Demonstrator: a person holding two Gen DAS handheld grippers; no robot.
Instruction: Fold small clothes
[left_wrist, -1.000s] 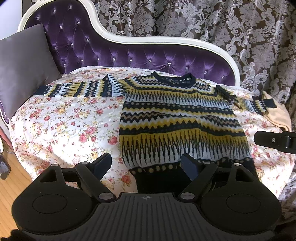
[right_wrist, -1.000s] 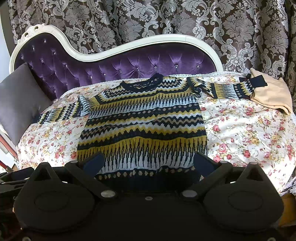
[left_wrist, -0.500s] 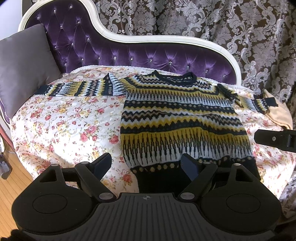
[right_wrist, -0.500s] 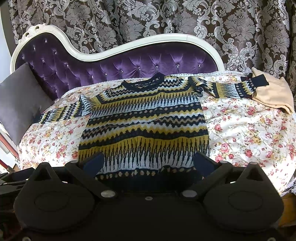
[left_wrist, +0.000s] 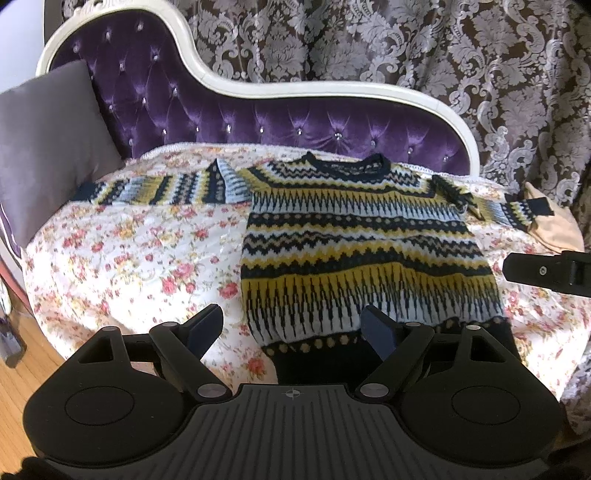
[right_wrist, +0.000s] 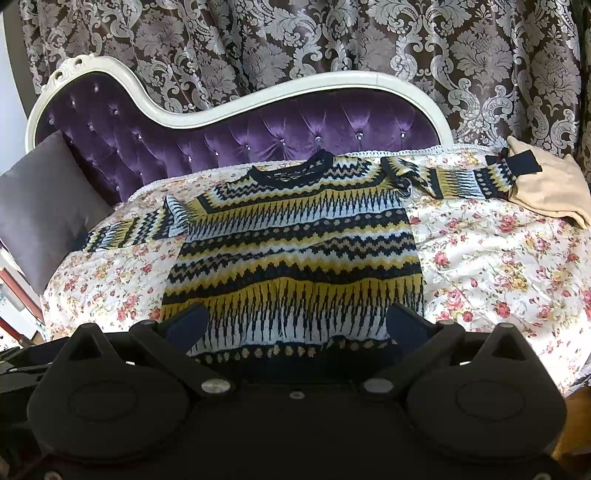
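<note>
- sweater (left_wrist: 365, 254), knit, navy/yellow/pale-blue zigzag bands, lies flat and unfolded, front up, centre of frame in both views; right wrist view has it at (right_wrist: 295, 258)
- neckline at the top, toward the backrest; dark hem at the bottom, just in front of both tools
- both sleeves spread out sideways: one runs to the left of frame (left_wrist: 155, 188), the other to the right, its dark cuff (right_wrist: 517, 166) resting on a beige cloth (right_wrist: 546, 188) at the upper right
- small wrinkle bunch at the right shoulder seam; body otherwise smooth
- left tool (left_wrist: 291, 325): jaws wide apart, nothing between the pads, above the sweater's lower-left hem corner; left fingertip (left_wrist: 205, 325) is over bare cover, right one over the knit
- right tool (right_wrist: 295, 325): jaws wide apart, holding nothing, straddling most of the hem width in its own view; also visible as a black bar at the right edge of the left wrist view (left_wrist: 546, 271)
- cannot tell whether either tool's pads touch the fabric
- sweater sits on a floral cover (left_wrist: 129, 251), white with pink/red roses, draped over the seat
- purple tufted sofa (right_wrist: 258, 129) with a white curved frame across the top of frame
- grey cushion (left_wrist: 48, 147) at the left edge, just off the left cuff
- damask curtain (right_wrist: 332, 37) behind, top of frame
- wood floor (left_wrist: 22, 369) strip at lower left
</note>
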